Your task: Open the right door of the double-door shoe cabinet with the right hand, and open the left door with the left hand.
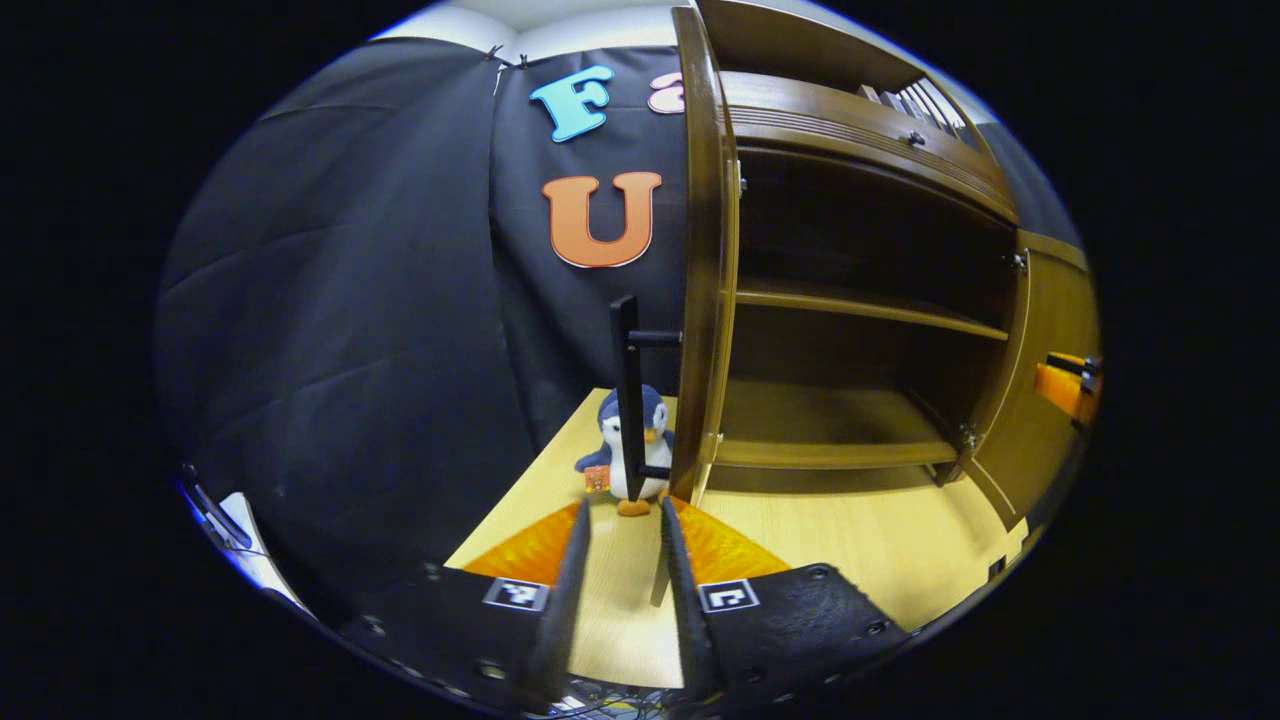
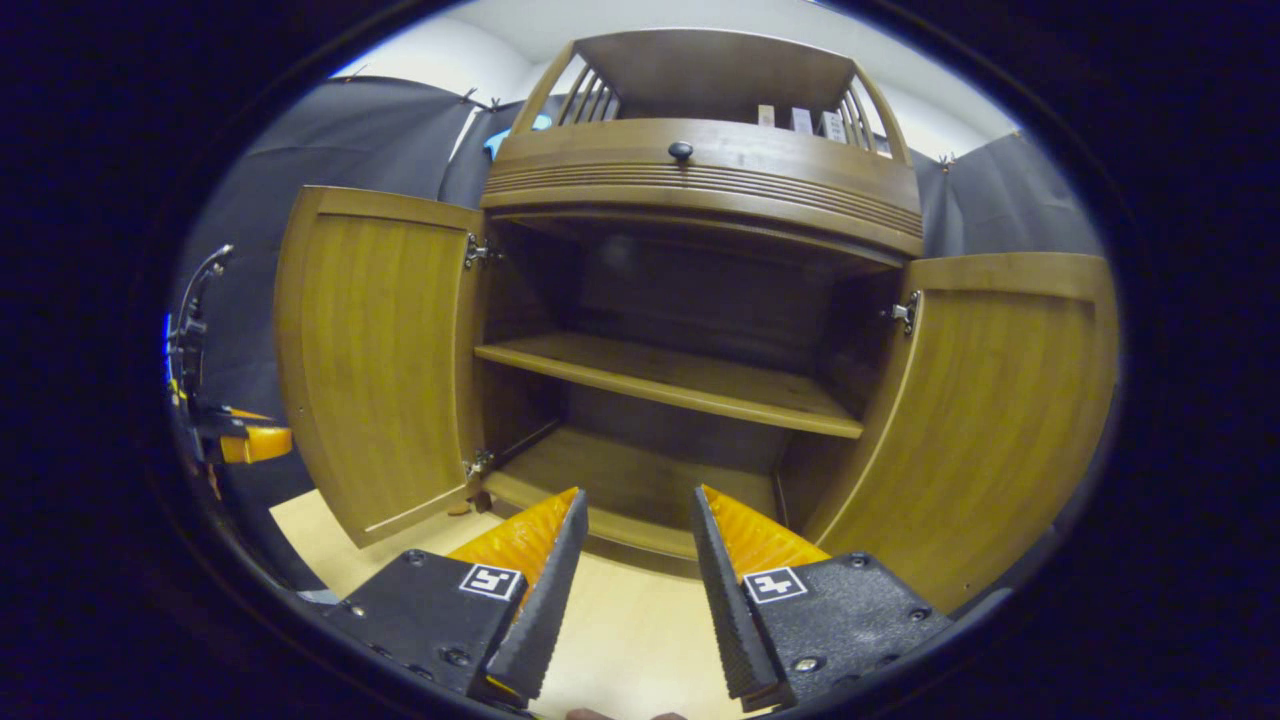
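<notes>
Between the two fingers of the left gripper (image 1: 625, 520) lies a narrow gap with bare table (image 1: 860, 540) showing through it; the jaws are parted slightly and grip nothing. Directly ahead stands the left door (image 1: 705, 260), seen edge-on and swung fully out, with one dark bar handle (image 1: 630, 395) just beyond the fingertips and apart from them. One plush penguin (image 1: 628, 450) sits on the table behind the handle.

At the right gripper (image 2: 632, 500), the two fingers are spread wider and hold nothing. Ahead of it stands the shoe cabinet (image 2: 700, 170), facing the camera with both doors open: the left door to the left and the right door (image 2: 985, 400) to the right, each hung on two hinges. Inside are one middle shelf (image 2: 680, 385) and one bottom board (image 2: 620, 480). One round knob (image 2: 680, 151) sits on the drawer front above. The left gripper shows far left, beyond the left door.
</notes>
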Tool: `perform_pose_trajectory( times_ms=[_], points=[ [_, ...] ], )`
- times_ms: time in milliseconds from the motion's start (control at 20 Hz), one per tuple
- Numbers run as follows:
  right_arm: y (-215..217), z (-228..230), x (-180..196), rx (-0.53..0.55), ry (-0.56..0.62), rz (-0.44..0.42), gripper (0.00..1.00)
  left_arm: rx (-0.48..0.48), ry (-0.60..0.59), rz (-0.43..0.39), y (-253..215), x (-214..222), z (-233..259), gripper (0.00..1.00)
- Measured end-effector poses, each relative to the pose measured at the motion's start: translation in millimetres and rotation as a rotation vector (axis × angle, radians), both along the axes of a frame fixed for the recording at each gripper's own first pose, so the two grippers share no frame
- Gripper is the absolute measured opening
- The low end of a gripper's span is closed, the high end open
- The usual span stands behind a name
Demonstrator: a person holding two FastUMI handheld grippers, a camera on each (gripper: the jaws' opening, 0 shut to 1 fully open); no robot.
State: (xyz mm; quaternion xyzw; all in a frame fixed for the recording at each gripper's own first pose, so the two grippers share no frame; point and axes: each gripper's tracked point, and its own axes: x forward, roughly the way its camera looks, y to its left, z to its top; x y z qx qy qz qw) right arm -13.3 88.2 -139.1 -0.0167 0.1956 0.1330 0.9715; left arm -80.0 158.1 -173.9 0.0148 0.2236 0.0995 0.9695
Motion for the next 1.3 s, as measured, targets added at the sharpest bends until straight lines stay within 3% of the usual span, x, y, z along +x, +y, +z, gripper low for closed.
perform_pose_trajectory(
  times_ms=[50, 100, 150, 200, 250, 350, 450, 500, 550, 600, 700, 1000, 1300],
  points=[
    [-2, 0, 1, 0.002, 0.000, -0.008, 0.68, 0.017, 0.000, -0.002, -2, -1, -1, 0.65],
    [-5, 1, 2, 0.002, -0.003, -0.018, 0.68, 0.033, -0.009, 0.001, -4, -5, 2, 0.63],
    [-7, 3, 2, 0.002, -0.009, -0.030, 0.68, 0.034, -0.026, 0.002, -9, -9, 9, 0.77],
    [-10, 6, 2, 0.006, -0.017, -0.038, 0.68, 0.030, -0.049, 0.001, -16, -10, 16, 0.84],
    [-14, 9, 3, 0.004, -0.024, -0.055, 0.68, 0.021, -0.075, -0.002, -24, -11, 24, 0.78],
    [-23, 16, 7, 0.007, -0.044, -0.080, 0.81, 0.016, -0.123, -0.018, -44, -9, 41, 0.83],
    [-31, 22, 12, 0.018, -0.060, -0.105, 0.77, 0.034, -0.160, -0.047, -67, -3, 54, 0.86],
    [-37, 26, 12, 0.025, -0.066, -0.118, 0.78, 0.046, -0.178, -0.073, -81, 0, 61, 0.88],
    [-42, 30, 10, 0.031, -0.070, -0.129, 0.78, 0.064, -0.199, -0.095, -94, 5, 67, 1.00],
    [-47, 34, 9, 0.037, -0.077, -0.140, 0.78, 0.080, -0.214, -0.119, -106, 11, 74, 0.96],
    [-59, 40, 8, 0.045, -0.089, -0.164, 0.78, 0.097, -0.238, -0.159, -128, 22, 85, 1.00],
    [-97, 59, 0, 0.050, -0.135, -0.229, 0.78, 0.070, -0.308, -0.247, -172, 47, 111, 0.96],
    [-119, 75, -1, 0.057, -0.179, -0.275, 0.78, 0.052, -0.364, -0.254, -185, 62, 130, 0.96]
  ],
)
